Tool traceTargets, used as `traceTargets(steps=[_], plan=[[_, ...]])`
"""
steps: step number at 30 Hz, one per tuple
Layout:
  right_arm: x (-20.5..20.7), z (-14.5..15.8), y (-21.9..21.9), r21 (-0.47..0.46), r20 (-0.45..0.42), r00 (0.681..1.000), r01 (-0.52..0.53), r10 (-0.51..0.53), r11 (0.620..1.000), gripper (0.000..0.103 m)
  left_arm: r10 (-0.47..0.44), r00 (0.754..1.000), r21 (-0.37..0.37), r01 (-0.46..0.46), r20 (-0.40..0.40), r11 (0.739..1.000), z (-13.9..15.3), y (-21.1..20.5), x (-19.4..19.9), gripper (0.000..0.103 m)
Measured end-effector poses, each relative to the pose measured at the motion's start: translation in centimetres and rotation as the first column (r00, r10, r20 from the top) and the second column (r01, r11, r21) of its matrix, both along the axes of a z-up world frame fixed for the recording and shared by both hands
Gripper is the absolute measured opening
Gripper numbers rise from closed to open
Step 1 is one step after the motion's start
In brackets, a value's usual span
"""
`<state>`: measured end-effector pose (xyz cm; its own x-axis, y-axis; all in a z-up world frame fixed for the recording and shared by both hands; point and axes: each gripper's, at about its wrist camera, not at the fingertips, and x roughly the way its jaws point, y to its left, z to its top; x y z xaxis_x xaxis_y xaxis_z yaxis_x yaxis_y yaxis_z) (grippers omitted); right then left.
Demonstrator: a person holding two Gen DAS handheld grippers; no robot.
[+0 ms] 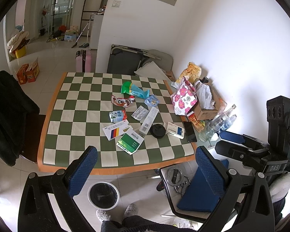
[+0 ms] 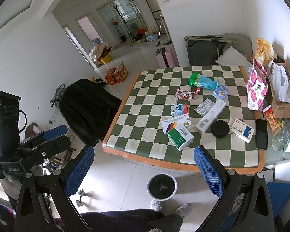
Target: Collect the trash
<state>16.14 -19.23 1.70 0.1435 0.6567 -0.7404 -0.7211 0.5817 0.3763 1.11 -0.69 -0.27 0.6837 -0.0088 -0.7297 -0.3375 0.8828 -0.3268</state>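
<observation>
Trash lies scattered on a green-and-cream checkered table: a green and blue wrapper, a red snack wrapper, a small milk carton, a blister pack, several medicine boxes and a black lid. A white bin with a black liner stands on the floor by the table's near edge. My left gripper and right gripper both hang open and empty, short of the table and above the bin.
A floral bag, a cardboard box, a phone and glass bottles crowd the table's right side. A black-draped chair sits left, a blue-cushioned chair near right. A person's slippered feet are below.
</observation>
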Motion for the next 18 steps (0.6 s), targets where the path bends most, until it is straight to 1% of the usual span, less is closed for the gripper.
traceTargets(steps=[18], plan=[[0.02,-0.04,-0.29,-0.003,0.002,1.000,0.000,0.000,1.000,0.103,0.000,1.000,0.003,0.000,0.000,1.000,-0.06,-0.20,0.24,0.103]])
